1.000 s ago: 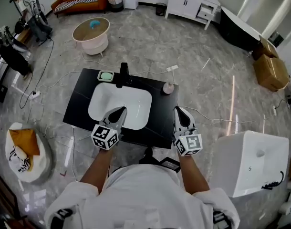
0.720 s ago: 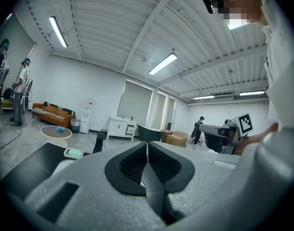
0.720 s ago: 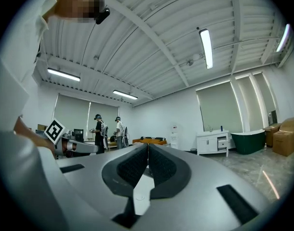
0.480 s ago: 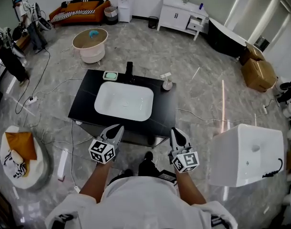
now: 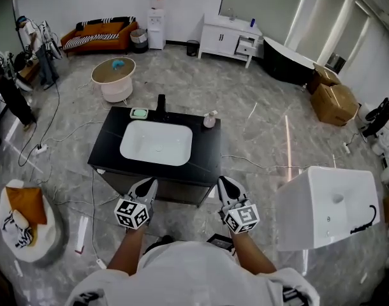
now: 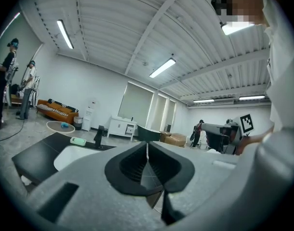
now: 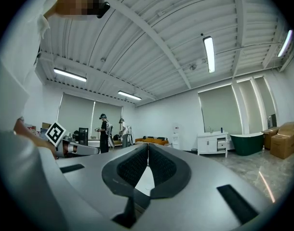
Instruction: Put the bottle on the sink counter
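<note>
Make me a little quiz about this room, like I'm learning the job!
1. True or false: the bottle stands on the sink counter.
2. What is closest to the green soap dish? A) the faucet B) the cardboard boxes C) the orange sofa
3. Fill in: the left tongs and the right tongs are both ___ and hold nothing.

Key: 1 true; 2 A; 3 shut.

1 pinkish pump bottle [image 5: 209, 120] (upright) on black sink counter [image 5: 206, 154], far-right corner
</note>
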Available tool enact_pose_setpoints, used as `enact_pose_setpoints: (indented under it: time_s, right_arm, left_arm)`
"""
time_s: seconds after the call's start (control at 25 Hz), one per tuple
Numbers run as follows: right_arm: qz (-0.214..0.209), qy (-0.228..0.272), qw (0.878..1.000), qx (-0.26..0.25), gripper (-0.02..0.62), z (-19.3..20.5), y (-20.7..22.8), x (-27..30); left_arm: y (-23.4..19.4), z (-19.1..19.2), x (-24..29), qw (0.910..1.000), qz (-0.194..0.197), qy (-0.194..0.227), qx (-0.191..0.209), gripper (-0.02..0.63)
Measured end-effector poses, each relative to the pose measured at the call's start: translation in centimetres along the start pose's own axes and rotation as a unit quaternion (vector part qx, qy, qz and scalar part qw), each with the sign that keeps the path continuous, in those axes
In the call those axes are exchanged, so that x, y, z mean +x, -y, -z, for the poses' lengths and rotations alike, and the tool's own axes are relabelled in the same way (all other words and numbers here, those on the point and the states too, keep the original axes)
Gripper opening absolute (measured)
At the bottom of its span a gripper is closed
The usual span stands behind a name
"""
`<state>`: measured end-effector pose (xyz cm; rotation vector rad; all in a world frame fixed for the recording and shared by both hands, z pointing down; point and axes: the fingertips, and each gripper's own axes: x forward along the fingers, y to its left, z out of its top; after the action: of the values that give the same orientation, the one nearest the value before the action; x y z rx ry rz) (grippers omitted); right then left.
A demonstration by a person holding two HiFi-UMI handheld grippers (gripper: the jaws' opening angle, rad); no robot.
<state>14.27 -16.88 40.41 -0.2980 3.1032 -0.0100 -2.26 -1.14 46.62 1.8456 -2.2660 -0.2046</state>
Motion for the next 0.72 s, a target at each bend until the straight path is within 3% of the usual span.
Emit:
enact_pose_setpoints:
  time_s: [0.36,0.72]
  right_arm:
    - [-0.032,-0.007,0.999,0.015,0.017,-0.3,0.9,-9.8]
    - [-0.003,-0.019,1.0,0.023,0.017,2.0,2.7,-17.3]
  left_arm:
    - [10.1,2.9,-1.7,0.9999,-0.007,-0.008,-0.004,0.025]
    - [16.6,4.9,-4.9,0.9983,-0.055,0.0,0.02,0.025]
